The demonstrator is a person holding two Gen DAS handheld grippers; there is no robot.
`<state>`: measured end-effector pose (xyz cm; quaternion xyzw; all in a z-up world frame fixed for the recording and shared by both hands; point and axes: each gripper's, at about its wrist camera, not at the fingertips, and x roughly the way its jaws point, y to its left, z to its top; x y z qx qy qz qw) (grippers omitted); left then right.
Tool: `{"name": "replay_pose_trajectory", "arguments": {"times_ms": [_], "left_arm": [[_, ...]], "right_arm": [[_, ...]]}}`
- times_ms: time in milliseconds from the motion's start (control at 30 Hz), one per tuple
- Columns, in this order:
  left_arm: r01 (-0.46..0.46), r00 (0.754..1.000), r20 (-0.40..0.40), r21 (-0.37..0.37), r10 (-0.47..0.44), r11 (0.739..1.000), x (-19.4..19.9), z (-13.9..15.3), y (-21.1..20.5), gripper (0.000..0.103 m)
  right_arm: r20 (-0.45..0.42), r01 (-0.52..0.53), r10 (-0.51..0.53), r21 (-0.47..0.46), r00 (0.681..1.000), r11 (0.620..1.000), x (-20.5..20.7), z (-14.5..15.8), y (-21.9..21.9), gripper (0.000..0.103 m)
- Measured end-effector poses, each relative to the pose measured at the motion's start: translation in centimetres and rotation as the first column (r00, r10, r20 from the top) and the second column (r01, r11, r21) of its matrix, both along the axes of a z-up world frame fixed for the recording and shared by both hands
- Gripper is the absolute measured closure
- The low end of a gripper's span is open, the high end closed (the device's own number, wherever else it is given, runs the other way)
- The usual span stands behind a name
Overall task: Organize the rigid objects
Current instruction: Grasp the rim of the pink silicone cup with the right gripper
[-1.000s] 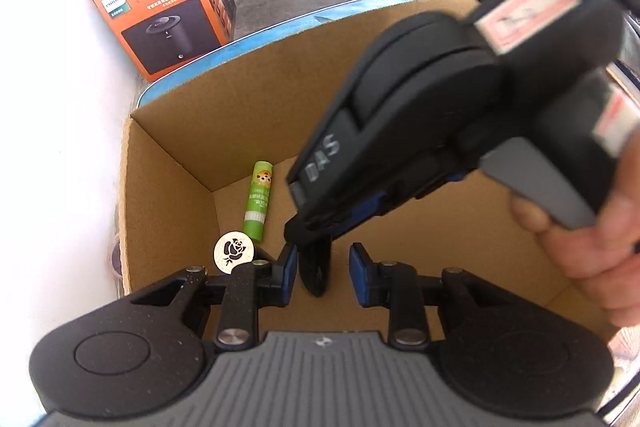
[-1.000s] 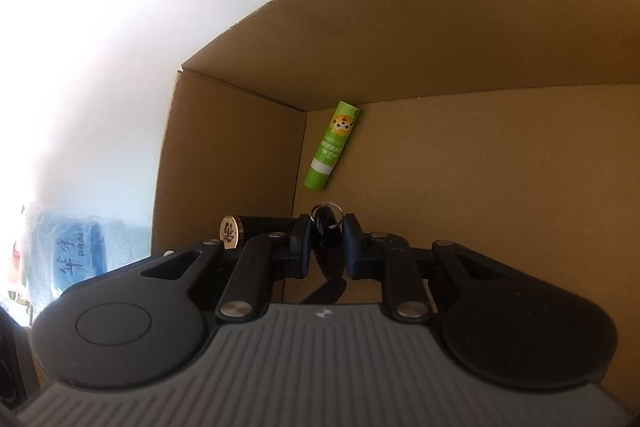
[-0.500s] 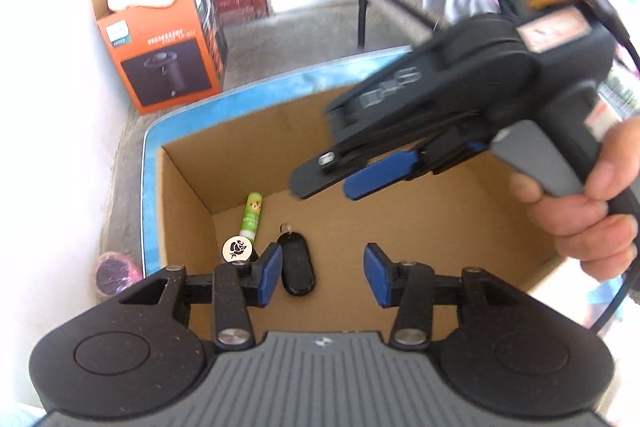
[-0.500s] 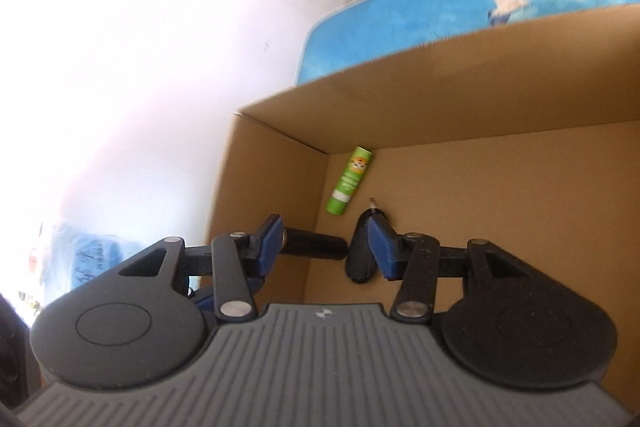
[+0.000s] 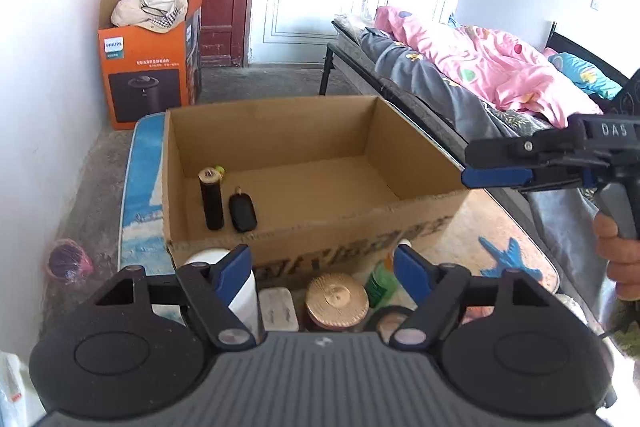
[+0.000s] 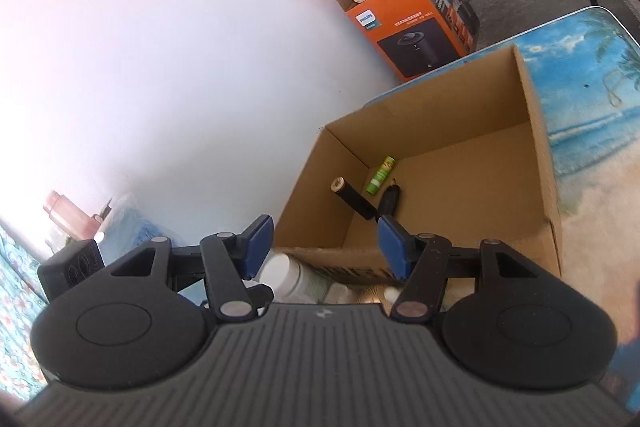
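Rigid objects still unsorted: gold-lidded jar [image 5: 337,301], white bottle [image 5: 244,291] and green bottle [image 5: 380,281], directly beyond the left gripper [image 5: 322,269], short of the cardboard box [image 5: 276,247]. Both left and right gripper [image 6: 320,241] jaws have just been opening; spread, nothing between. Jar likely heavy, slick; grip below lid. Black tube [image 5: 212,201], key fob [image 5: 242,213] already boxed.
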<state>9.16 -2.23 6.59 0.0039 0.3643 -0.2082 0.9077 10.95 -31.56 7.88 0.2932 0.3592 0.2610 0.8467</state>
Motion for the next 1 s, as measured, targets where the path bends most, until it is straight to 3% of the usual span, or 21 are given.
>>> {"name": "replay_pose_trajectory", "arguments": {"times_ms": [200,467,667,867,1000], "left_arm": [[0.025,0.998,-0.061,-0.041,-0.028,0.999,-3.1,-4.5,0.2,0.017],[0.027,0.994,-0.107,0.119,-0.014,0.993,-4.7,-9.2,-1.3,0.017],[0.031,0.998,-0.069,0.220,-0.017,0.975,-4.6,-11.0,-2.6,0.018],[0.032,0.998,-0.064,0.214,-0.019,0.976,-4.2,-11.9,-2.9,0.032],[0.033,0.999,-0.034,0.239,-0.025,0.970,-4.6,-11.9,-3.2,0.032]], "right_arm": [[-0.068,0.036,-0.037,-0.021,0.997,0.999,-6.0,-5.8,2.1,0.048],[-0.168,0.006,-0.019,-0.079,0.986,0.997,-7.0,-10.9,7.4,0.069],[-0.219,-0.008,-0.018,-0.119,0.976,0.993,-5.9,-12.4,9.4,0.073],[-0.254,0.012,-0.040,-0.112,0.966,0.994,-4.8,-13.6,9.9,0.078],[-0.251,0.016,-0.046,-0.120,0.967,0.993,-4.6,-13.6,10.1,0.080]]}}
